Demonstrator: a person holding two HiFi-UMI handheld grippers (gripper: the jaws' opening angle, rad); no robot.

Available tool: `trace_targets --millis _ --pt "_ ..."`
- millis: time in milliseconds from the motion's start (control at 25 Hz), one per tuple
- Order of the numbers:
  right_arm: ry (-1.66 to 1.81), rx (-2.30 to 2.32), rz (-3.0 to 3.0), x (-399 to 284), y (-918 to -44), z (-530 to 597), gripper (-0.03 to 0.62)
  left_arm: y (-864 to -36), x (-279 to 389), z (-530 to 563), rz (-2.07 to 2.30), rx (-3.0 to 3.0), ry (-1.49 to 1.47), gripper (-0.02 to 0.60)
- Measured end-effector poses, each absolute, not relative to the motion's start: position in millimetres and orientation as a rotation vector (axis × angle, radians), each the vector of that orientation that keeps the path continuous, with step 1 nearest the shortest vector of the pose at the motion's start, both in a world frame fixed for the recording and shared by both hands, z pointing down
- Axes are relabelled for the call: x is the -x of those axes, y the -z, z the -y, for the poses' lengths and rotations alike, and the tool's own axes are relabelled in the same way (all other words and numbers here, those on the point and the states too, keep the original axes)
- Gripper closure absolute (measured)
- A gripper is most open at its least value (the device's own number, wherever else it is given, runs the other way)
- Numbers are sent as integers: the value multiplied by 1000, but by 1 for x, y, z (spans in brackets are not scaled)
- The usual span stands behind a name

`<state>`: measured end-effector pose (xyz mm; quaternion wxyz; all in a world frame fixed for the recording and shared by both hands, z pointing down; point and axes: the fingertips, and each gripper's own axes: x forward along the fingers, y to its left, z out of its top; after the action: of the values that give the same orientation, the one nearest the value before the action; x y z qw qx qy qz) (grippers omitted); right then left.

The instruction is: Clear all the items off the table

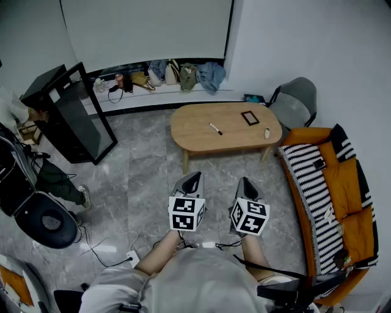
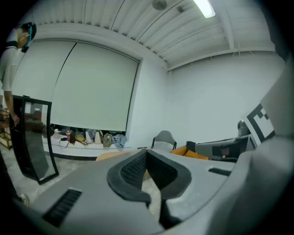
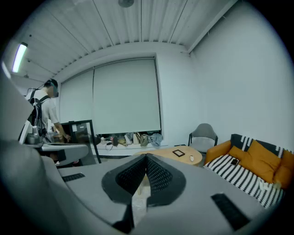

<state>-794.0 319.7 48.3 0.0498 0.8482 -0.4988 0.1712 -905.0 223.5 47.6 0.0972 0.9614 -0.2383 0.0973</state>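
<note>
On the oval wooden surface (image 1: 201, 139), well ahead of both tongs, three small things were seen lying apart in the head view: a pen (image 1: 215, 128) near the middle, a dark flat frame (image 1: 250, 118) toward the right end, and a small white object (image 1: 267, 132) by the right rim. What the white object was could not be made out.

The left tongs (image 1: 193, 176) and the right tongs (image 1: 245, 181) were held side by side over the grey floor (image 1: 146, 183), well short of the surface. Each pair was pressed fully together with nothing between its pads.

The only print that could be made out was the black-and-white square patterns on the marker cubes (image 1: 186, 214). Anything on the frame was too small to be read.

The pen was shown by the head view alone. In the right gripper view the frame and the white object were visible past the tongs, along with the orange sofa (image 3: 257, 158) and its striped blanket (image 3: 239, 176). In the left gripper view only a sliver of the surface was shown, the rest being hidden behind the tongs.

A grey chair (image 1: 296, 103) was seen beyond the right end of the surface, and a row of bags (image 1: 174, 73) along the far wall. A person (image 3: 46, 110) at the left, seen standing in both gripper views, was cut off by the edge of the head view. A ceiling lamp (image 2: 204, 8) was shown by the gripper views only.
</note>
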Motion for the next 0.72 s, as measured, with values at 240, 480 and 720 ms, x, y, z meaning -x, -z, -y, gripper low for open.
trace_targets --millis 240,480,720 --pt "-529 -2585 1500 797 -52 -309 571 -51 908 -210 689 -2852 -297 574" --pt "-540 -2646 1471 794 -51 -296 569 -54 908 -191 657 -2858 -311 574" --pt "-578 -2687 1350 785 -65 -302 569 -71 902 -173 625 -2835 -341 574"
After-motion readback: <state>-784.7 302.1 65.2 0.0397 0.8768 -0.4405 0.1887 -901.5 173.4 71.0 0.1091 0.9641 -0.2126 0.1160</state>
